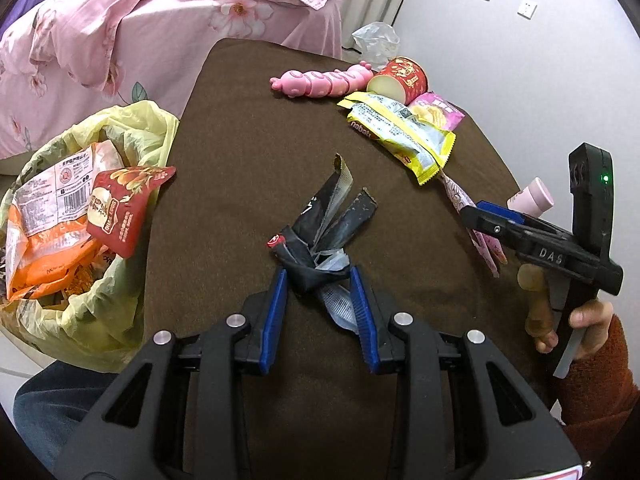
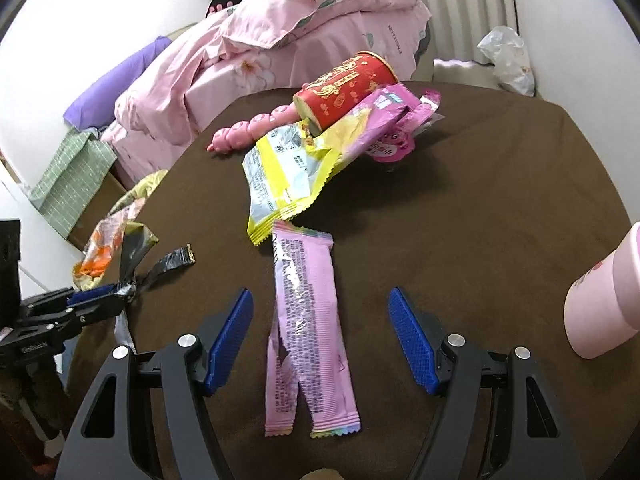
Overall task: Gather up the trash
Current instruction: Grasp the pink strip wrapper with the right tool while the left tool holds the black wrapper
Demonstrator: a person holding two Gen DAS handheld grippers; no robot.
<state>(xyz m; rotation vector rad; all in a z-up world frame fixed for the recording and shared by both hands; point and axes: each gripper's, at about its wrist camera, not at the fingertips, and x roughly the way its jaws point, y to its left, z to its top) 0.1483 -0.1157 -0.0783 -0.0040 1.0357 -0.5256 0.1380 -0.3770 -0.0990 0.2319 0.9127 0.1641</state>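
A crumpled black wrapper (image 1: 320, 236) lies on the brown table (image 1: 248, 152), its near end between the blue pads of my left gripper (image 1: 320, 280). The jaws touch its sides but the grip is unclear; it looks closed on the wrapper. A torn pink wrapper (image 2: 308, 320) lies flat between the wide-open fingers of my right gripper (image 2: 320, 300). A yellow trash bag (image 1: 80, 216) full of wrappers hangs at the table's left edge. A yellow wrapper (image 2: 288, 172), a purple wrapper (image 2: 384, 120) and a red can (image 2: 344, 88) lie farther back.
A pink caterpillar toy (image 1: 320, 82) lies at the far side of the table. A pink cup (image 2: 604, 304) stands at the right edge. A bed with pink bedding (image 1: 120, 40) is behind the table. A clear plastic bag (image 1: 376, 42) sits by the wall.
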